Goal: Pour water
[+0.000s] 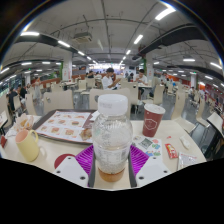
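Gripper view: the gripper [112,160] pinches a clear plastic bottle [112,135], both purple pads [86,158] pressed against its lower sides. The bottle stands upright between the fingers, white cap [112,103] on, with a little amber liquid at the bottom. It is over the near edge of a pale table [175,135]. Beyond the bottle to the right stands a red paper cup [152,120]. To the left lie a printed menu tray [63,125] and a pale yellow mug [27,145]. Small packets [171,151] lie right of the fingers. A hall with ceiling lights lies behind.
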